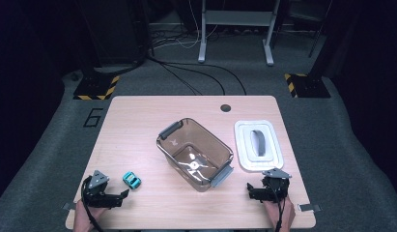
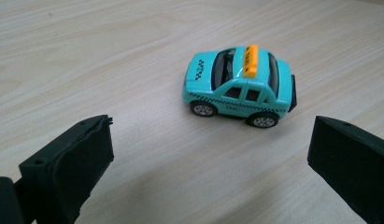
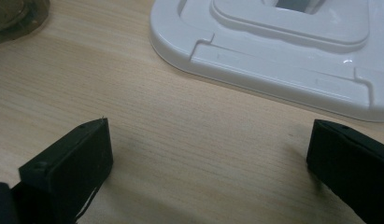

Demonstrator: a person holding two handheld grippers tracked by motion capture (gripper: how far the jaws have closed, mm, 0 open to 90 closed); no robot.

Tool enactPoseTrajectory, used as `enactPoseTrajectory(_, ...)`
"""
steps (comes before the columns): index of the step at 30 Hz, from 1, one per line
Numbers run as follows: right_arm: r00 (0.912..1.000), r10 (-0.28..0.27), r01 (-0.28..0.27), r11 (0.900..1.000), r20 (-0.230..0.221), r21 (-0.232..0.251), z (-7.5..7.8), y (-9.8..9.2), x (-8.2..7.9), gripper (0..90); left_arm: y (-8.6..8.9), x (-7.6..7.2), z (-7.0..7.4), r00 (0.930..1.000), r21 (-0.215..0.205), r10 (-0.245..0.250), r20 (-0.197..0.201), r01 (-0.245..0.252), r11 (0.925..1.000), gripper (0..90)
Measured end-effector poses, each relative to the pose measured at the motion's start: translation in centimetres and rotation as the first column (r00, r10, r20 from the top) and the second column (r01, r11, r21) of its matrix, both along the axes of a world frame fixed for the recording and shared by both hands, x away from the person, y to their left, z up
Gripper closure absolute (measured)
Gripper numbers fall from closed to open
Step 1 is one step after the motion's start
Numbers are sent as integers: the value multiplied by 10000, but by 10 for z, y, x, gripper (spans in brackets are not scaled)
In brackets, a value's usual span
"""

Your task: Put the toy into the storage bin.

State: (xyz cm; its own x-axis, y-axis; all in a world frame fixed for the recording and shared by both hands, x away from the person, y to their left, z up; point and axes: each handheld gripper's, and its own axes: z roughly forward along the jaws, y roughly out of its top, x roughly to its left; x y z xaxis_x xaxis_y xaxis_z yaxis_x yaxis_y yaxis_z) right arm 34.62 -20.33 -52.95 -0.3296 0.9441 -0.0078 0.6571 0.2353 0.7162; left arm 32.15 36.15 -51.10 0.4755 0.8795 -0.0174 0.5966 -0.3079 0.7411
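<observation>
A small teal toy taxi [image 2: 238,86] with an orange roof sign stands on its wheels on the wooden table, side-on just beyond my left gripper [image 2: 210,140]. That gripper is open, and the car sits ahead of the jaws, not between them. In the high view the taxi [image 1: 131,180] is near the front left and the left gripper [image 1: 120,197] lies just behind it. My right gripper [image 3: 210,135] is open over bare wood, just short of the white lid [image 3: 283,51]. From above, the right gripper [image 1: 251,192] rests at the front right.
A clear brown plastic bin [image 1: 195,152] with grey handles stands open and empty in the middle of the table. The white lid [image 1: 258,144] with a grey handle lies flat to its right. A dark round hole [image 1: 225,108] marks the far edge.
</observation>
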Motion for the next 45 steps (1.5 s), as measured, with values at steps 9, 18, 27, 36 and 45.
enactPoseTrajectory(9,10000,-26,26,10000,65,-5,0,1,-1,0,-17,16,-1,9997,-209,-254,69,255,9995,0)
enactPoseTrajectory(18,9999,17,-16,10000,110,-81,0,1,-1,0,-25,29,-7,9988,-188,-441,-205,437,9989,0)
enactPoseTrajectory(27,9999,-5,6,10000,115,-78,0,1,-1,0,-31,33,-12,9946,392,-955,-397,971,9945,147)
enactPoseTrajectory(36,9999,-47,48,10000,147,-68,0,2,-2,0,-32,32,-13,9963,366,-825,-256,834,9958,230)
enactPoseTrajectory(45,9999,-35,36,10000,143,-67,0,2,-2,0,-32,30,-14,9985,281,-526,-160,530,9982,243)
